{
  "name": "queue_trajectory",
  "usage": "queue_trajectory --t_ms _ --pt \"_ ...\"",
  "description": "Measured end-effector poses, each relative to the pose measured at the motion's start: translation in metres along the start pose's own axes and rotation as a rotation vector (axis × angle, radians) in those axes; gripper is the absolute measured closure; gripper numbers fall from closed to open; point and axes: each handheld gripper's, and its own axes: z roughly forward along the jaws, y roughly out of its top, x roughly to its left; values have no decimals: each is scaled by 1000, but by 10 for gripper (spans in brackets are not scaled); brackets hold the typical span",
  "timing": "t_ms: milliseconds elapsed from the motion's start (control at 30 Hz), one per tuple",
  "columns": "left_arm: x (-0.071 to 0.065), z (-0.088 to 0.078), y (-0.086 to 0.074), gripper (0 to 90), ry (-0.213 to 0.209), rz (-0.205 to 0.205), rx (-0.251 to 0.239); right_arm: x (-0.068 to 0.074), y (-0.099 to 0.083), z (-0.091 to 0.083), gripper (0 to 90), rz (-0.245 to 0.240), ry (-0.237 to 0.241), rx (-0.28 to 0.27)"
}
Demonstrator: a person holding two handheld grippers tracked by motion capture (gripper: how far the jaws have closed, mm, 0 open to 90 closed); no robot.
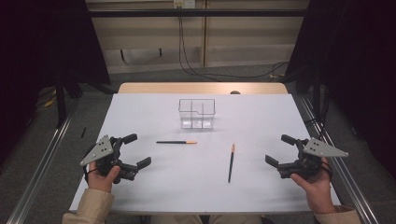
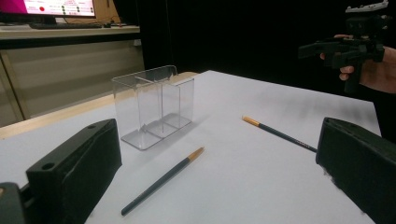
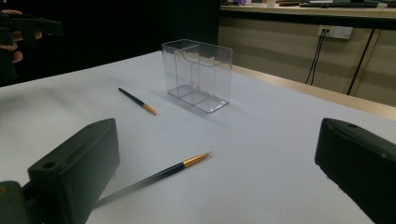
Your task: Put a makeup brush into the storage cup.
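Observation:
Two dark pencils with orange ends lie on the white table (image 1: 140, 191). One pencil (image 1: 176, 142) (image 2: 161, 179) (image 3: 137, 101) lies crosswise left of centre; the other pencil (image 1: 230, 162) (image 2: 280, 134) (image 3: 159, 176) lies lengthwise right of centre. Behind them stands a clear plastic box (image 1: 196, 113) (image 2: 154, 105) (image 3: 198, 74) with dividers, nothing in it. My left gripper (image 1: 137, 150) (image 2: 217, 186) hovers at the table's left side, open, nothing between its jaws. My right gripper (image 1: 279, 149) (image 3: 215, 186) is held at the right side, open too and holding nothing.
A wooden strip (image 1: 201, 88) borders the table's far edge. Metal rails (image 1: 42, 168) run along both sides on the floor. Black curtains hang left and right, and cables (image 1: 187, 60) trail down the back wall. A monitor (image 2: 46, 7) glows on a side desk.

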Motion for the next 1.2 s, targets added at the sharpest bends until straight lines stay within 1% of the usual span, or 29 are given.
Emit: queue_trajectory --t_ms 200,300,333,500,600,700,733,800,833,1033,1167,1200 --pt "0 0 0 0 2 -1 -1 1 0 2 0 -5 7 3" --pt "0 1 1 0 9 -11 -11 1 0 3 0 -8 11 0" --pt "0 0 1 0 10 -1 -5 1 0 3 0 -7 13 0" --pt "1 4 2 0 13 -2 -5 1 -1 5 0 -5 17 5" --pt "1 8 4 0 14 4 -1 1 0 6 0 -7 23 6" --pt "3 15 6 0 7 2 -5 2 -1 6 0 -5 24 10" --pt "3 15 6 0 7 2 -5 2 -1 6 0 -5 24 10" --pt "4 24 5 0 -3 6 7 2 -1 5 0 -9 24 7" --pt "4 24 5 0 -3 6 7 2 -1 5 0 -9 24 7" --pt "4 39 6 0 -27 14 24 3 -2 1 0 -12 20 16" --pt "8 50 9 0 -43 16 14 3 -4 -3 0 -5 7 17" --pt "8 52 9 0 -46 11 13 3 -4 -3 0 -6 4 18"
